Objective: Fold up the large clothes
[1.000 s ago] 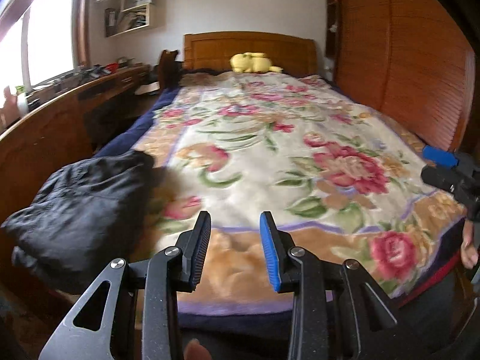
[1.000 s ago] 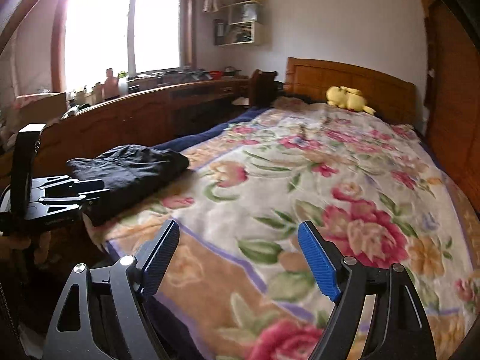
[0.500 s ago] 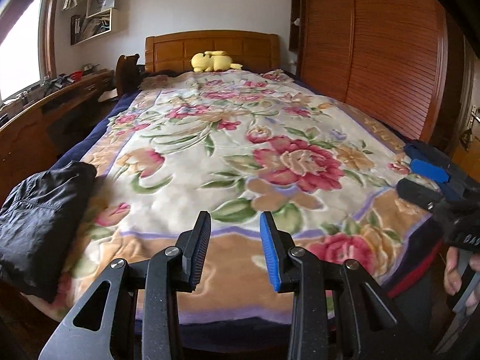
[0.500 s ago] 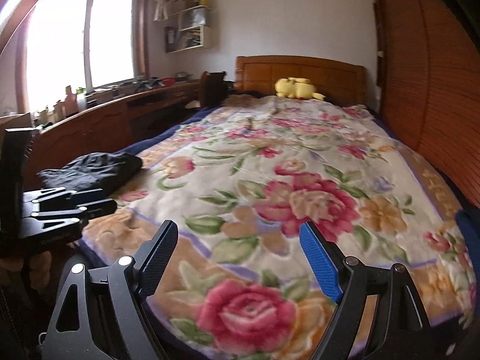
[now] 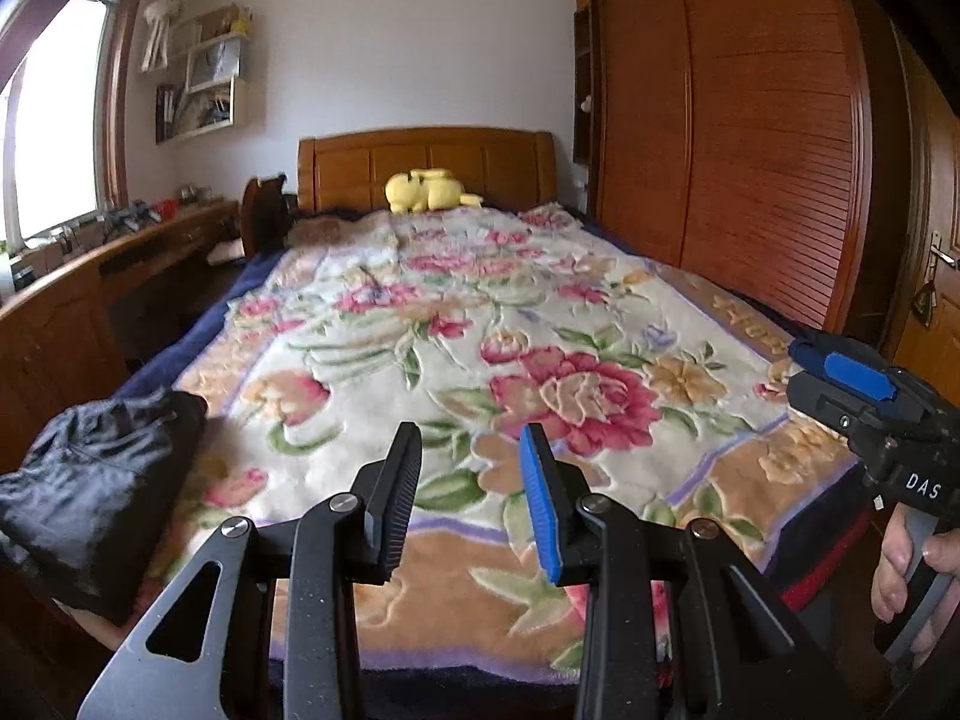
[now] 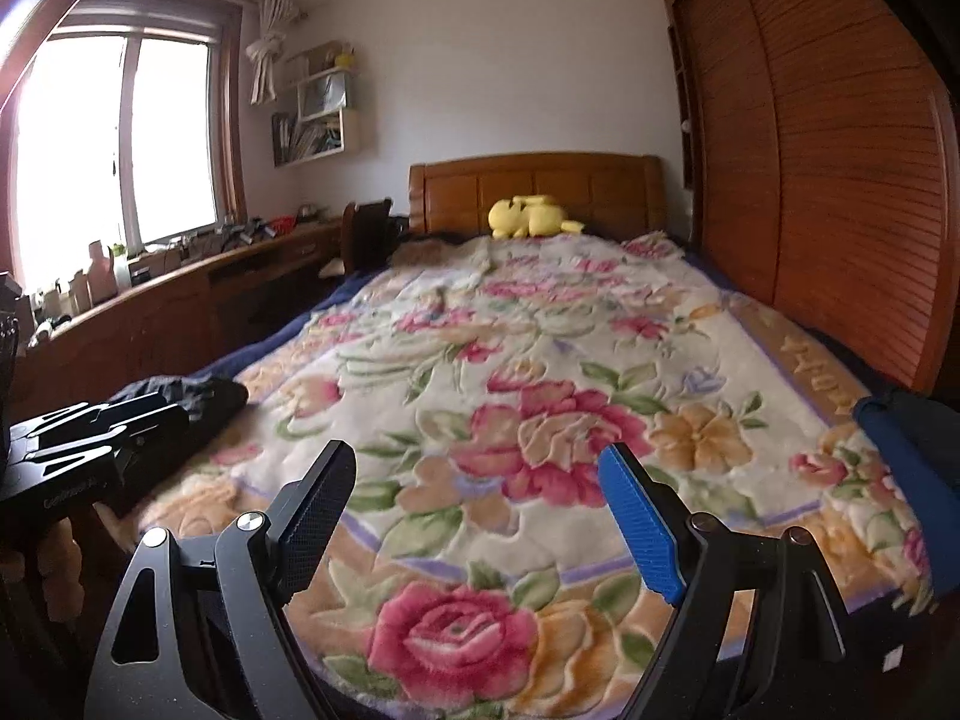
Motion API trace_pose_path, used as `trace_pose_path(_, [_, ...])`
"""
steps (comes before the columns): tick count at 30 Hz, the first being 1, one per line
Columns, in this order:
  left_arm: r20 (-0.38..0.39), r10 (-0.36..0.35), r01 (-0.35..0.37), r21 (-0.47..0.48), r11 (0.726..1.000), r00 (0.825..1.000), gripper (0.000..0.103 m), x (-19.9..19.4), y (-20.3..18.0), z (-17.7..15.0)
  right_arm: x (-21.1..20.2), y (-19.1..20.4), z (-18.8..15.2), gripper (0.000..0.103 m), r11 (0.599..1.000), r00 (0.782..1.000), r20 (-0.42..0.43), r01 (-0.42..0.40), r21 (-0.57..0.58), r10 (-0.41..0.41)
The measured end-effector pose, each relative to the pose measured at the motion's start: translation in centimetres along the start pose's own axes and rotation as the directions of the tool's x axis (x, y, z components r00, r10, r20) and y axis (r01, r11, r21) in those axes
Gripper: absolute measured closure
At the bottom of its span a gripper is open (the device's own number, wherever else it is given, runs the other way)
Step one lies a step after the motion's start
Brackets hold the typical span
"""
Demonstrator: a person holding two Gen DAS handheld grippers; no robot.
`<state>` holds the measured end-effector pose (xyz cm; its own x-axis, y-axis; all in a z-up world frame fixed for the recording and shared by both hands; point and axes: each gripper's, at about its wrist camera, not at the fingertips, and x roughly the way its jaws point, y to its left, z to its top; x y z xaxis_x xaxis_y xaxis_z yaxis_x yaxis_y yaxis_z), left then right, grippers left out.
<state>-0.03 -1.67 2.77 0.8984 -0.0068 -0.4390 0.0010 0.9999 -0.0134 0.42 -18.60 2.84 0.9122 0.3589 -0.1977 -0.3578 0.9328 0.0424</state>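
A folded black garment (image 5: 96,498) lies on the near left corner of the bed; it also shows in the right wrist view (image 6: 198,396). A dark blue cloth (image 6: 912,450) lies at the bed's near right corner. My left gripper (image 5: 471,450) is open and empty, held above the foot of the bed, right of the black garment. My right gripper (image 6: 477,468) is wide open and empty, above the foot of the bed; its body shows in the left wrist view (image 5: 870,396). Each gripper is clear of the clothes.
The bed carries a floral blanket (image 5: 480,330) with a yellow plush toy (image 5: 426,189) at the wooden headboard. A long wooden desk (image 6: 180,300) runs along the left. A slatted wooden wardrobe (image 5: 750,138) stands close on the right.
Both views have swung right and up, from the left corner toward the middle of the bed. The black garment has slid toward the left edge of each view. Both jaws stay as they were.
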Motion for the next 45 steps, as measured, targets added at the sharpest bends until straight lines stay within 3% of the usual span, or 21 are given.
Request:
trace_pose_path(6, [0.021,-0.009,0.009,-0.017,1.0,1.0,0.068,-1.1,0.1,0.3,-1.8,0.7,-0.9,0.018,1.0,0.999,0.033,0.005,0.005,-0.005])
trace_pose_path(15, [0.002,-0.009,0.009,-0.025,1.0,1.0,0.068,-0.9,0.2,0.0,-0.8,-0.1,-1.0,0.018,0.999,0.999,0.031,0.032,0.004,-0.033])
trace_pose_path(45, [-0.004,-0.006,0.006,-0.025,1.0,1.0,0.068,-0.7,0.4,-0.2,-1.0,-1.3,-0.9,0.018,1.0,1.0,0.019,0.011,-0.005,-0.011])
